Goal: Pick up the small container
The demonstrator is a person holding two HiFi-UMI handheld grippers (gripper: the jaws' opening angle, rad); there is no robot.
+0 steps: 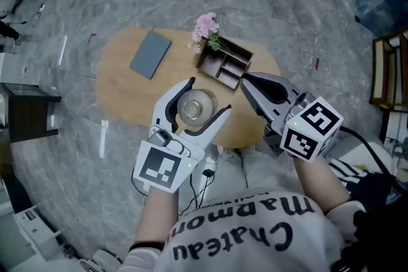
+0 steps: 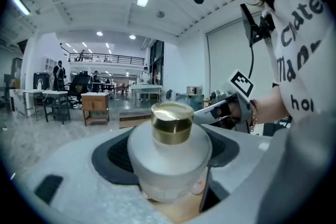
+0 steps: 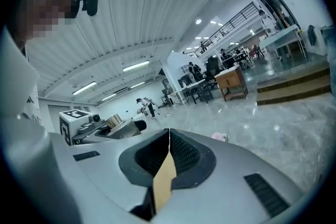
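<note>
Between the jaws of the left gripper (image 1: 210, 95) sits the small container (image 2: 170, 152), a squat white jar with a gold lid (image 2: 171, 123). Both dark pads are pressed against its rounded body, so the gripper is clamped on it. In the head view the jaws reach toward 1 o'clock and the jar lies in their fork, over the near part of the wooden table (image 1: 121, 73), at about 5 o'clock from the table's middle.

At 3 o'clock from it, the right gripper (image 3: 169, 139) has its jaws drawn together with only a thin slit between them and nothing held. Its tips point toward 10 o'clock and lie close to the near corner of the wooden organiser (image 1: 224, 62).

As I judge it, the grasp is done and what remains is the lift. None of the views settles whether the jar's base has left the tabletop. A patch of tan shows under it in the left gripper view.

The jar stands upright. Its short long axis runs vertically, crosswise to the jaws, with the gold lid facing up toward the head camera.

Farther out, the organiser lies at 1 o'clock from the jar with pink flowers (image 1: 206, 27) at its far end. A grey pad (image 1: 151, 54) lies at 11 o'clock.
</note>
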